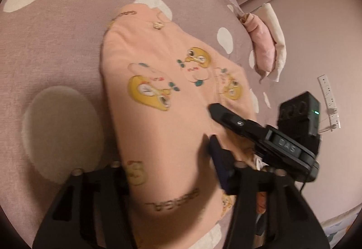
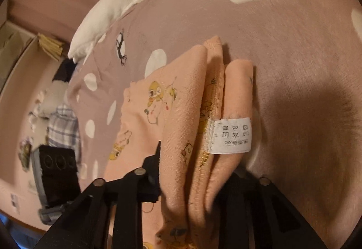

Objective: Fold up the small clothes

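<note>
A small peach garment [image 1: 163, 95] with yellow cartoon prints lies on a mauve bedsheet [image 1: 63, 29] with white dots. My left gripper [image 1: 169, 169] is over its near end, and the cloth lies draped between and over its fingers [image 1: 219, 158]; the grip itself is hidden. My right gripper [image 1: 228, 117] reaches in from the right onto the garment's edge. In the right wrist view, my right gripper [image 2: 194, 172] is shut on bunched folds of the garment [image 2: 187, 117], with a white care label [image 2: 233, 134] showing.
A folded pink and cream pile [image 1: 269, 45] lies near the bed's far right edge. A white pillow or cloth [image 2: 106, 11] lies at the bed's far side in the right wrist view. A checked garment [image 2: 63, 126] and a wall socket strip [image 1: 329, 99] are beyond the bed.
</note>
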Demonstrator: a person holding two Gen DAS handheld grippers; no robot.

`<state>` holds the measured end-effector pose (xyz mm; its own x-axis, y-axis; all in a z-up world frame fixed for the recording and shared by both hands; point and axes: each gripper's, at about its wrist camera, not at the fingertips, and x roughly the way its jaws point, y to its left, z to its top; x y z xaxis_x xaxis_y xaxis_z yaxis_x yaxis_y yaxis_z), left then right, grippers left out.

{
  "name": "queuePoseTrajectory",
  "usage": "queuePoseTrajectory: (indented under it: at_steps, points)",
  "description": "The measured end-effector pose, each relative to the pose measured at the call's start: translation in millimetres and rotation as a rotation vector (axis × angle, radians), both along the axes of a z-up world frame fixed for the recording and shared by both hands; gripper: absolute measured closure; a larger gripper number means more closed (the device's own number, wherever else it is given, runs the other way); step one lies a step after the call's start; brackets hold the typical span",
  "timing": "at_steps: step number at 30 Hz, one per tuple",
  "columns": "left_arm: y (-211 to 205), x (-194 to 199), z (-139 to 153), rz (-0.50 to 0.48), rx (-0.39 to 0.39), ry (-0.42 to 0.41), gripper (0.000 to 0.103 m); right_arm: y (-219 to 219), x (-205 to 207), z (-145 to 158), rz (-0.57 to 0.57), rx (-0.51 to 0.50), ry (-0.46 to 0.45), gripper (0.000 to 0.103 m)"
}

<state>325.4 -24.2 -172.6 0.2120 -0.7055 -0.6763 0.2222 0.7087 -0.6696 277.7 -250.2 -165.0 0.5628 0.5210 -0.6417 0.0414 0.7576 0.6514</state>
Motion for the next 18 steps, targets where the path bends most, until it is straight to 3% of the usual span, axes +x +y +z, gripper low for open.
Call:
queuePoseTrajectory:
  at_steps: [6,18]
  points:
    - [11,-12,9,0.027,0.004,-0.004,0.076,10,-16,23,0.006,-0.061,-0.064,0.079]
    - [37,-101,37,0.014,0.025,-0.062,0.076,38,-99,60,0.081,-0.088,-0.134,0.08]
